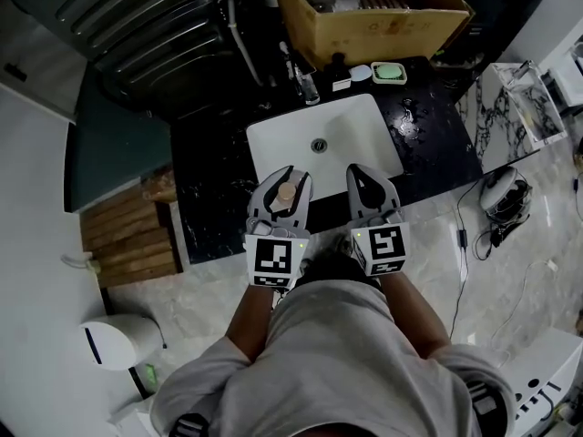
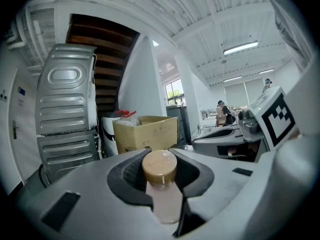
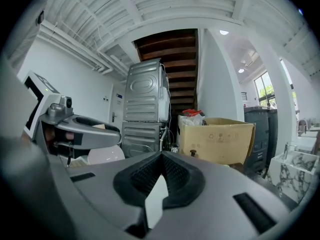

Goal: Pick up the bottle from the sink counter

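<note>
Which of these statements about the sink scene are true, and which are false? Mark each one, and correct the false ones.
1. The left gripper holds a bottle with a tan cap between its fingers. True.
2. The right gripper holds a second bottle. False: its fingers are together with nothing between them.
3. A cardboard box stands behind the white sink. True.
4. The green soap dish lies inside the sink. False: it sits on the black counter behind the sink, in front of the box.
</note>
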Motion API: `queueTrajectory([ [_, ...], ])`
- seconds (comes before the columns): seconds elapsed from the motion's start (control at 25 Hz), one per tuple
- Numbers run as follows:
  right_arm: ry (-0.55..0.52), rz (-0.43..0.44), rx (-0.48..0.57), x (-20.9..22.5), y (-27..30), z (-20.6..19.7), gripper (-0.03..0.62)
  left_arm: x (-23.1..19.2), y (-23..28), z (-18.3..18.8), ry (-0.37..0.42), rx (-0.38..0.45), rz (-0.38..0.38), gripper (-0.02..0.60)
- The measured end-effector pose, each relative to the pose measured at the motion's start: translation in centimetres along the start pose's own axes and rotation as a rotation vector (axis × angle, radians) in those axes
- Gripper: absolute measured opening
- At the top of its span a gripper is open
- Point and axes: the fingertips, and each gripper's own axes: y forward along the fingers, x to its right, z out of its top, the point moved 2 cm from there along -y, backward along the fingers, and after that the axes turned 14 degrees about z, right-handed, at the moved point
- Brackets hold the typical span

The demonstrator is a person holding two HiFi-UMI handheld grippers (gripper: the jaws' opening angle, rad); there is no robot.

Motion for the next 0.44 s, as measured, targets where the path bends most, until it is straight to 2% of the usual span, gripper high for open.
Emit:
queueTrajectory([
  [0.44, -0.004, -0.023, 0.010, -0.07, -0.17, 0.15, 0.009, 0.55, -0.11, -0.23, 0.007, 0.003, -0.034, 0.110],
])
